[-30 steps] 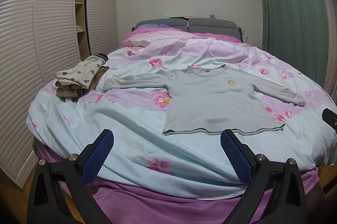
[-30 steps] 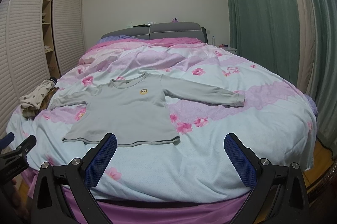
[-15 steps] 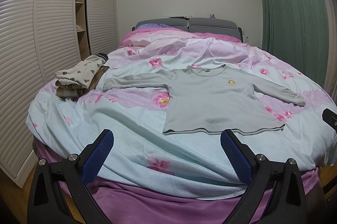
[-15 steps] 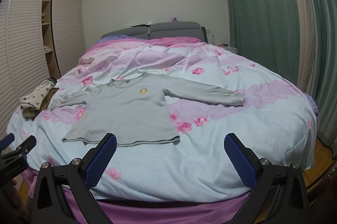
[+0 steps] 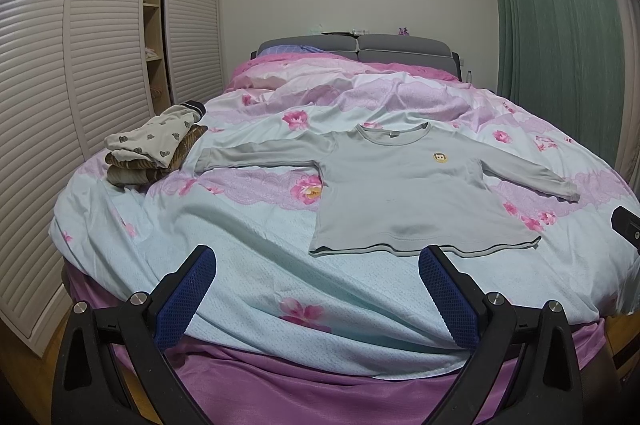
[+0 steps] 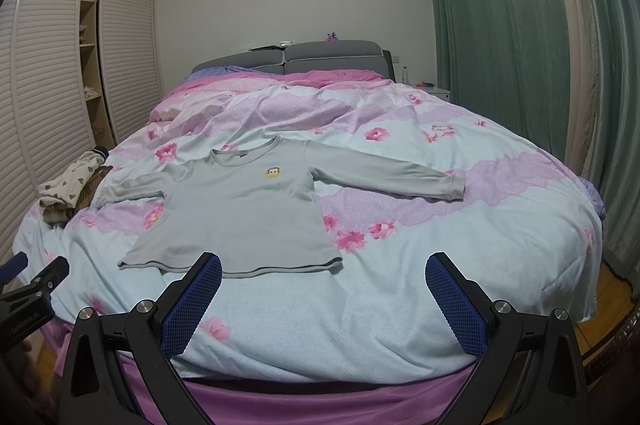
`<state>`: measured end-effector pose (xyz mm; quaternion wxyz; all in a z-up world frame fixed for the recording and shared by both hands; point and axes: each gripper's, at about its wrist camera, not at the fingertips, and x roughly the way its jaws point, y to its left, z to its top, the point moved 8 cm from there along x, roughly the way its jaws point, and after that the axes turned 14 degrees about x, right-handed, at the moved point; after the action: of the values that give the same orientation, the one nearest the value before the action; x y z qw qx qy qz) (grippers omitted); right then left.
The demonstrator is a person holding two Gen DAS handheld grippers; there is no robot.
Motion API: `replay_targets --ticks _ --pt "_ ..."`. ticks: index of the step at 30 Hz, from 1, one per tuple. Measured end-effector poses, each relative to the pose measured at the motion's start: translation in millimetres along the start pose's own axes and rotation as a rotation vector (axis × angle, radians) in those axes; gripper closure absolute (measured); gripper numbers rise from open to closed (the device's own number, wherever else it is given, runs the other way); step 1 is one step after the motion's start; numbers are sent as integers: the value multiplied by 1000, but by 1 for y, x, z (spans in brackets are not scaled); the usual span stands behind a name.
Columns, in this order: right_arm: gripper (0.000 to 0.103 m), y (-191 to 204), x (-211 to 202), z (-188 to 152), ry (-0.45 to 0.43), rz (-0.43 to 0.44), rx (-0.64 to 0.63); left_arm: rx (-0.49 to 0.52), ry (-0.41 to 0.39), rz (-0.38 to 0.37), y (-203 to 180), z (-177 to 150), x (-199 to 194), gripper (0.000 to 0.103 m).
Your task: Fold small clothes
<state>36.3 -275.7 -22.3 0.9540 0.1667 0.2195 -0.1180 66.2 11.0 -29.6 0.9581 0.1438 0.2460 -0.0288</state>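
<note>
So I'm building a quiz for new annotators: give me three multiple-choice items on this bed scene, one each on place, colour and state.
1. Where is the folded clothes pile?
A. left bed edge
B. on the headboard
C. on the floor

2. What colour is the long-sleeved shirt?
A. red
B. grey
C. black

3. How is the shirt lying?
A. folded in half
B. rolled up
C. spread flat

Answers:
A, the folded clothes pile sits by the bed's left edge.
B, the grey long-sleeved shirt is grey.
C, both sleeves lie outstretched on the floral pink-and-blue duvet.
</note>
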Motion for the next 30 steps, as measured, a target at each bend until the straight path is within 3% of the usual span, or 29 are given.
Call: replay_targets --ticks 30 --pt "0 2 -2 2 0 1 3 -1 -1 -1 1 0 -1 0"
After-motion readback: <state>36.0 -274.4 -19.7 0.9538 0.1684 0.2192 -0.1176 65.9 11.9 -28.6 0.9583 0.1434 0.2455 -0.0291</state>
